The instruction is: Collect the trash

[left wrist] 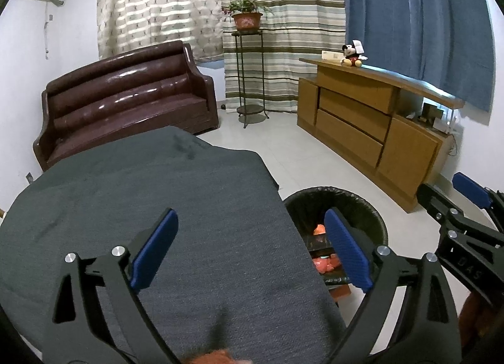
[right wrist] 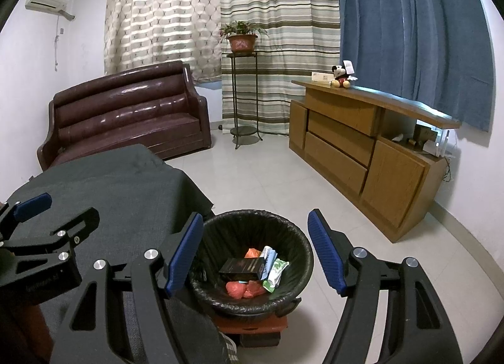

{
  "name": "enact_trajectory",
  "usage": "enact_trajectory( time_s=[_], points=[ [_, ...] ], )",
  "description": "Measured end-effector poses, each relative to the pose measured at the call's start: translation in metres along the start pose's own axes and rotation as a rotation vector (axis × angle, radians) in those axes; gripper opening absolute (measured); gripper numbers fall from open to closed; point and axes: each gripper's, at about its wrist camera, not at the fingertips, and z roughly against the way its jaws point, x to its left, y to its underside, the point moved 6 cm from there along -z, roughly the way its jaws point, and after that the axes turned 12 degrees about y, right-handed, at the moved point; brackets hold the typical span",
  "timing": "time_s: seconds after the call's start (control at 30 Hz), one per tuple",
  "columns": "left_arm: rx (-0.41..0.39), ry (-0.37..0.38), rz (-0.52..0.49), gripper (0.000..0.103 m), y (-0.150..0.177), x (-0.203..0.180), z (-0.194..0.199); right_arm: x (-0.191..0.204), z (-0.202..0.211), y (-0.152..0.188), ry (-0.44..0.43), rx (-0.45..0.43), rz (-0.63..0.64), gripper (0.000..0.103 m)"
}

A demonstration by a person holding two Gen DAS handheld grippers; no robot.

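With both the left gripper (left wrist: 252, 249) and right gripper (right wrist: 255, 250) standing wide and holding nothing, the trash (right wrist: 252, 272) is lying in the bin (right wrist: 220, 225) just beyond the right jaws, so the person is best scanning the bare grey cloth (left wrist: 141, 181) before withdrawing.

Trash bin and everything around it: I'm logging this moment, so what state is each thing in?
Trash bin: lined, partly filled, upright.
Black box: lying in the bin.
Left tool: open, empty.
Right tool: open, empty, above the bin.
Grey cloth: spread, bare.
Cabinet drawers: closed.
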Motion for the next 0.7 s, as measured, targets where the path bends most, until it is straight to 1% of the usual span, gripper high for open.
enact_trajectory(
  time_s=[0.23,0.43,0.6,0.7],
  points=[
    [0.019,0.016,0.01,0.094,0.002,0.0,-0.006,0.0,0.0,0.0,0.0,0.001,0.001,0.067],
    [0.014,-0.008,0.01,0.094,0.0,0.005,-0.008,0.0,0.0,-0.001,0.0,0.002,0.001,0.067],
    [0.041,-0.006,0.027,0.094,0.003,0.008,-0.014,0.0,0.0,-0.001,-0.001,0.002,0.003,0.067],
    [0.054,-0.011,0.028,0.094,0.005,0.011,-0.016,0.001,0.001,0.001,-0.002,0.004,0.003,0.07]
  ],
)
